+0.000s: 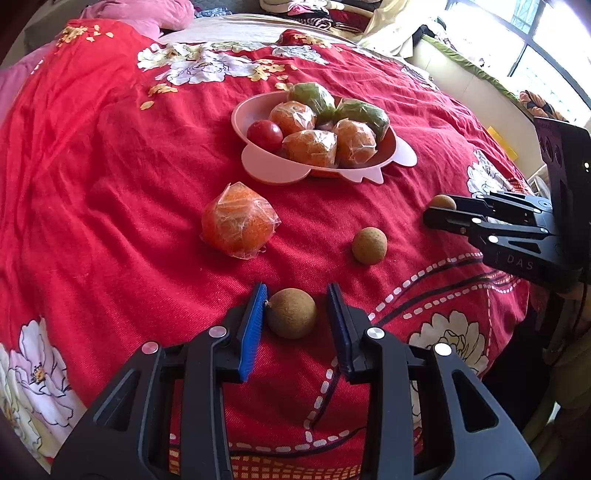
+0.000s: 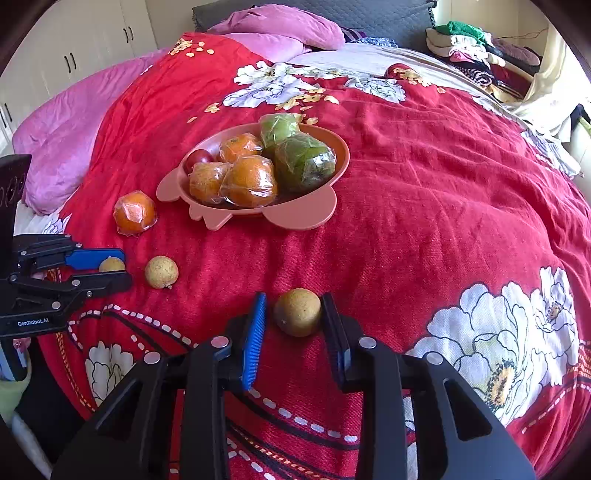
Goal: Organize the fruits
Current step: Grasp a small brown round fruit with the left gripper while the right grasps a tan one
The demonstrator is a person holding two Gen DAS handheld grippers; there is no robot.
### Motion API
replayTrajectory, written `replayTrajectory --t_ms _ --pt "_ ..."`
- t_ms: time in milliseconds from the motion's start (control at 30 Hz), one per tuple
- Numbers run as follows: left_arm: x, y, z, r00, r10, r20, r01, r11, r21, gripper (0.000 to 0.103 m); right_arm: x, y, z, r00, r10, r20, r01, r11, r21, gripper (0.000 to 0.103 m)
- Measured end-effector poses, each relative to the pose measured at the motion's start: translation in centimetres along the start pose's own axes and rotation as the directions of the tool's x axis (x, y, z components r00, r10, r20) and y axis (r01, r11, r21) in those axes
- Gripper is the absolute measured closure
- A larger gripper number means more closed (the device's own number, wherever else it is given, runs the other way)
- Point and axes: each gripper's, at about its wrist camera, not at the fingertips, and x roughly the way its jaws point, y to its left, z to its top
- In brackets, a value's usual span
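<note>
My left gripper (image 1: 297, 287) is shut on a brown round fruit (image 1: 291, 313) that rests on the red floral blanket (image 1: 110, 166). The right wrist view shows that same gripper (image 2: 125, 267) clamping the fruit (image 2: 112, 264). My right gripper (image 2: 294, 295) is shut on a second brown fruit (image 2: 297, 312), its blue pads (image 2: 255, 332) on either side. A third brown fruit (image 1: 369, 245) lies loose between the two grippers. A plastic-wrapped orange (image 1: 238, 225) sits in front of the pink plate (image 1: 273, 170), which holds wrapped oranges, two wrapped green fruits and a small red fruit.
Pink pillows (image 2: 280, 26) lie at the head of the bed. White wardrobe doors (image 2: 74, 44) stand at the far left and a pile of clothes (image 2: 472, 48) at the far right. A window (image 1: 535, 44) is to the right.
</note>
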Motion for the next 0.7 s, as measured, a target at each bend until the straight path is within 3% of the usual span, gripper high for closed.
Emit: replayTrajectory --t_ms 467,700 --pt "-0.5 0.3 0.0 1.000 -0.003 -0.004 0.003 1.000 0.007 0.083 -1.9 -0.3 0.5 0.998 0.054 0.041 -0.056 0.998 0.037 0.079" --pt "-2.6 -0.1 1.0 0.999 -0.013 0.045 0.013 1.000 0.011 0.083 -3.7 0.4 1.4 0.994 0.071 0.087 -0.073 0.997 0.019 0.079"
